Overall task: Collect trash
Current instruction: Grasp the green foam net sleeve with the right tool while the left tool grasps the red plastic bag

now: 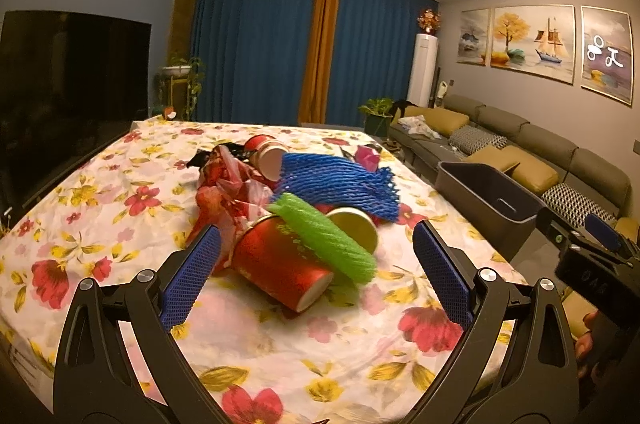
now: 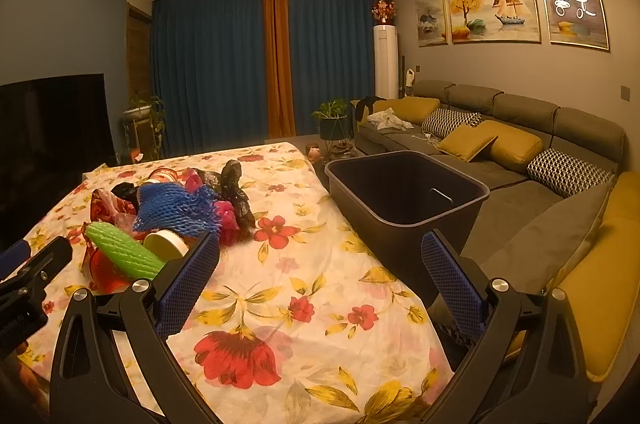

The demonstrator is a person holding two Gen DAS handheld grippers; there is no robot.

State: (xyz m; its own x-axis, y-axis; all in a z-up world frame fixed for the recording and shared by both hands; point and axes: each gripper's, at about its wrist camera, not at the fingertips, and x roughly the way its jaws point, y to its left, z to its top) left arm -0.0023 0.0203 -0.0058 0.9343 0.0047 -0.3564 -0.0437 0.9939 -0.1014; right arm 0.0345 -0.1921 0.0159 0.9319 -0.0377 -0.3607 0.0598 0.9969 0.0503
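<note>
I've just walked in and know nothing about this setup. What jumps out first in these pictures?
The bright heap of trash on the flowered tablecloth: a blue foam net, a green foam net lying across a tipped red paper cup. The left hand-held gripper frames that cup, jaws open. Off the table's right edge stands an empty dark bin, beyond the open right hand-held gripper.

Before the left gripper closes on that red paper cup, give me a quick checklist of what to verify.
1. Left gripper open: ok.
2. Red paper cup between its fingers: ok, lying on its side.
3. Cup free of other trash: not ok, the green foam net lies across it.
4. Bin open beside the table: ok.
5. Right gripper open and holding nothing: ok.
6. Cup empty: cannot tell.
</note>
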